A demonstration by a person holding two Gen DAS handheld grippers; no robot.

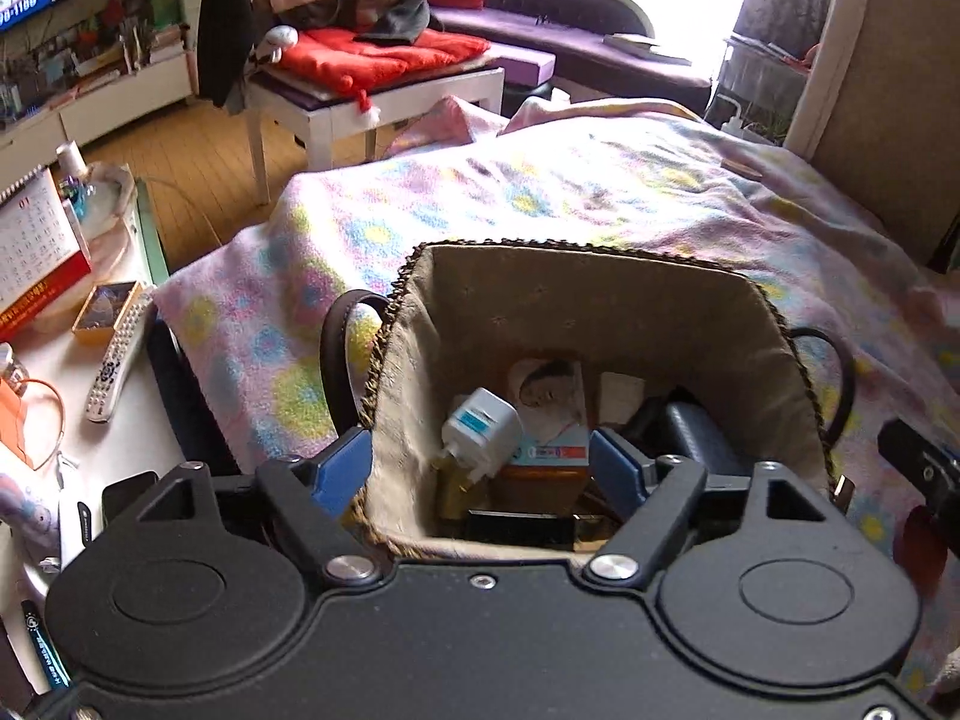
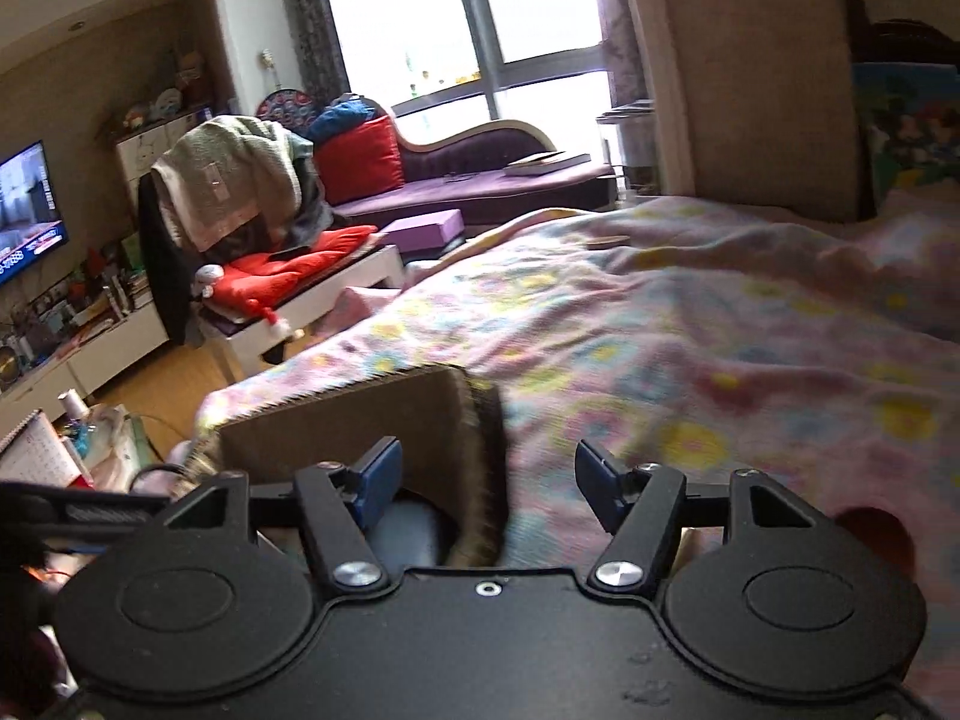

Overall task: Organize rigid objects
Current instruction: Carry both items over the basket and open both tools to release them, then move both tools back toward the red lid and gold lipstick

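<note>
Grippers both stand spread, pinching nothing. The left gripper (image 1: 483,468) hangs over the near rim of a basket (image 1: 600,312), one blue finger (image 1: 342,468) outside its left wall and the other inside. The basket is fabric-lined with braided trim and dark loop handles, and it sits on a floral blanket (image 1: 540,192). Inside it lie a white plug adapter (image 1: 480,435), tilted, resting against a printed box (image 1: 549,414) with a face on it; a dark blue case (image 1: 699,438) is at the right and a flat black item (image 1: 519,528) lies along the near wall. What lies beneath them is too dark to tell.

The right gripper (image 2: 483,486) hovers at the basket's (image 2: 336,426) right corner, its left finger (image 2: 378,483) over the inside and its right finger over the blanket (image 2: 690,330); this view is blurred.

To the left of the basket, a side table (image 1: 132,450) holds a remote (image 1: 120,360), a small orange-edged box (image 1: 105,312) and a desk calendar (image 1: 33,246).
</note>
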